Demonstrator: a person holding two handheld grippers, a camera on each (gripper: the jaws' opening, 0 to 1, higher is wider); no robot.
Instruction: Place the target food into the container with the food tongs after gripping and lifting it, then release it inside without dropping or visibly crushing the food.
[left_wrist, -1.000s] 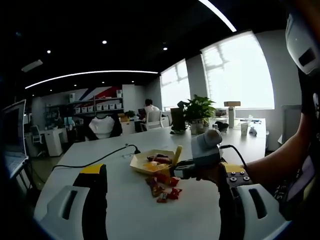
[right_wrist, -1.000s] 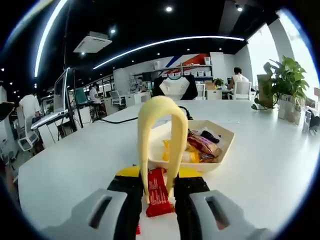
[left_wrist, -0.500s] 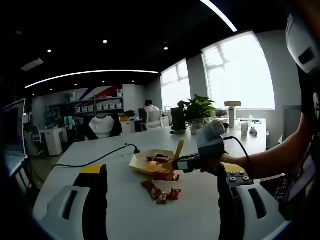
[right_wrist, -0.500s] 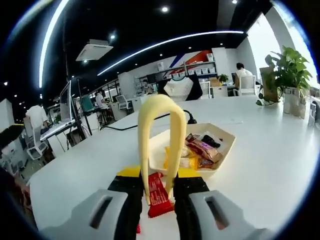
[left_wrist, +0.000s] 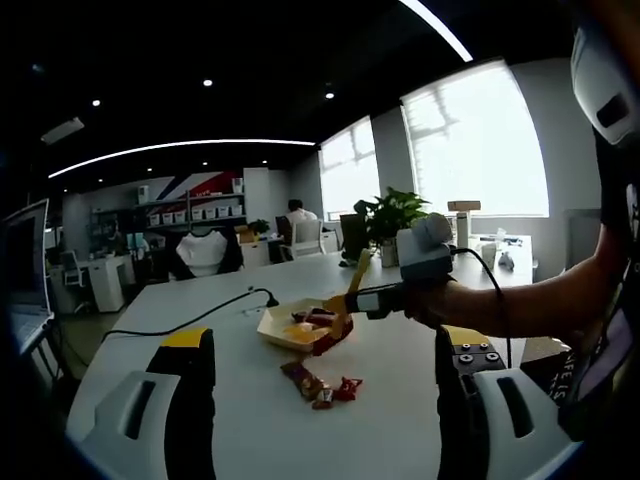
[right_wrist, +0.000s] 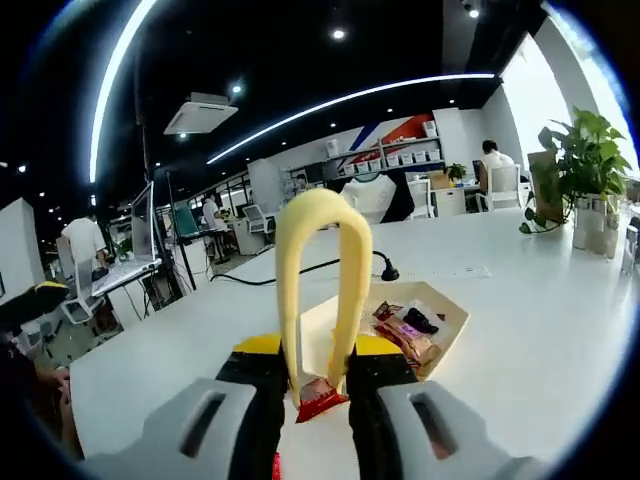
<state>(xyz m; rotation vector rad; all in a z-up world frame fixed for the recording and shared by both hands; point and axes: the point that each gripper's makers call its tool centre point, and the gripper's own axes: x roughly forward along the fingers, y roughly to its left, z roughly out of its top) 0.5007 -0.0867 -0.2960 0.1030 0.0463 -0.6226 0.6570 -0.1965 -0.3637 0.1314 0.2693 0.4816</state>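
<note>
Closest to me in the right gripper view, my right gripper is pressed on the two legs of the pale yellow plastic food tongs. The tongs pinch a small red wrapped snack at their tips. I think the snack is up off the big white table, because in the left gripper view the same snack hangs from the tongs right at the near edge of the tray.

So I judge the gripping and lifting part is done. What is left is to carry the snack a bit more over the tray, lower it, and let go softly so it does not fall or get squashed.

My left gripper is spread wide apart and holds nothing. It waits low over the table.

A little farther out on the table lie a few more red and brown wrapped snacks, loose, near the tray but not in it.

Next is the shallow cream paper tray. Inside it I see several wrapped snacks, pink, yellow and dark ones, piled toward one side. The near side of the tray looks bare.

Past the tray, a black cable runs over the table. Far off stands a green potted plant.
</note>
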